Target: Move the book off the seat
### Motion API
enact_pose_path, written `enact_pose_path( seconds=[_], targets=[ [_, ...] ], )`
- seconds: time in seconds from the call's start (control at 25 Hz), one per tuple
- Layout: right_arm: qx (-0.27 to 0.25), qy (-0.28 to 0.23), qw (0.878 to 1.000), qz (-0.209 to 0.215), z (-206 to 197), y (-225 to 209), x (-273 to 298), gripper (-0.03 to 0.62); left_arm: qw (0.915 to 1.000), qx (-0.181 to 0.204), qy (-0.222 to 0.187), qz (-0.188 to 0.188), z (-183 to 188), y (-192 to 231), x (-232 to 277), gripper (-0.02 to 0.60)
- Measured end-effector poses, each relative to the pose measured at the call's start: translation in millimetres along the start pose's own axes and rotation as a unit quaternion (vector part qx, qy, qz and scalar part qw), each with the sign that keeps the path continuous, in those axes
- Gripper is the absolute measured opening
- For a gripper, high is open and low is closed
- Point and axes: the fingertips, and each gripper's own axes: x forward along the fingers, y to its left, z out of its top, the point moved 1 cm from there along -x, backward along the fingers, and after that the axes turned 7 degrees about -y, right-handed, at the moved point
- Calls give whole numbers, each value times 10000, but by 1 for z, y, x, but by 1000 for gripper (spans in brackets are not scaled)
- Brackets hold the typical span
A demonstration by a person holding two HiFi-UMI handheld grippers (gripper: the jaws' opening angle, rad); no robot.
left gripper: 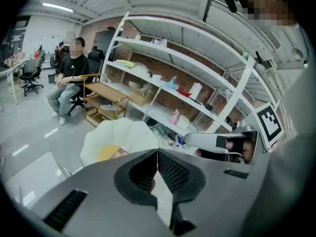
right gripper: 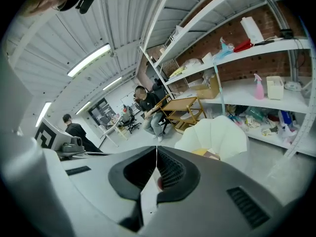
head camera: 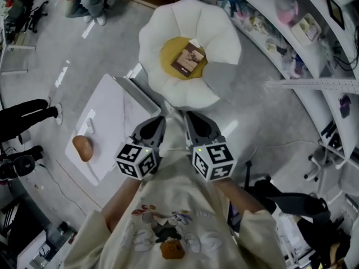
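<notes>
Looking down, I see the small brown book (head camera: 188,59) lying on the yellow centre of the white petal-shaped seat (head camera: 185,18), well ahead of both tools. My left hand-held gripper (head camera: 161,119) and right hand-held gripper (head camera: 189,116) hang side by side above the floor, each with its jaws pressed together on nothing.

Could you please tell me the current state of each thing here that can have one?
book, closed, lying flat on the seat's yellow centre, not yet moved.
seat, bearing only the book.
left gripper, shut, empty, short of the seat.
right gripper, shut, empty, short of the seat.
brown object, lying on the white table.
</notes>
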Motion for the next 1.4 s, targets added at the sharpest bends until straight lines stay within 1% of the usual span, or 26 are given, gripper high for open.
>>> enact_pose_path(
  seconds=[0.12,0.2,0.28,0.4,0.56,0.68,0.84,1.0,1.16,1.32,1.4],
  targets=[
    [70,321,9993,-192,0,-6,25,8,9997,-221,-18,-101,7,26,16,12],
    [71,354,9990,-273,4,2,52,8,9994,-313,-47,-157,23,54,18,11],
    [72,385,9987,-328,8,11,77,8,9993,-316,-83,-170,39,80,19,11],
    [165,469,9979,-413,13,17,105,9,9989,-384,-107,-226,57,109,25,11],
    [246,491,9973,-491,24,13,142,9,9986,-452,-82,-267,74,144,44,11],
    [469,581,9961,-462,23,7,167,9,9985,-510,-92,-176,78,169,58,11],
    [608,792,9935,-545,15,-17,185,9,9974,-697,105,-120,64,186,83,11],
    [744,1038,9896,-660,-1,-57,202,9,9944,-1004,326,-71,47,192,120,11],
    [1020,1258,9847,-640,-33,-100,225,11,9904,-1356,251,1,31,202,166,11],
    [1477,1525,9748,-690,-72,-138,248,11,9889,-1423,343,263,-3,227,219,11],
    [1595,1649,9711,-661,-98,-152,261,12,9879,-1456,415,334,-25,239,244,11]
  ],
)
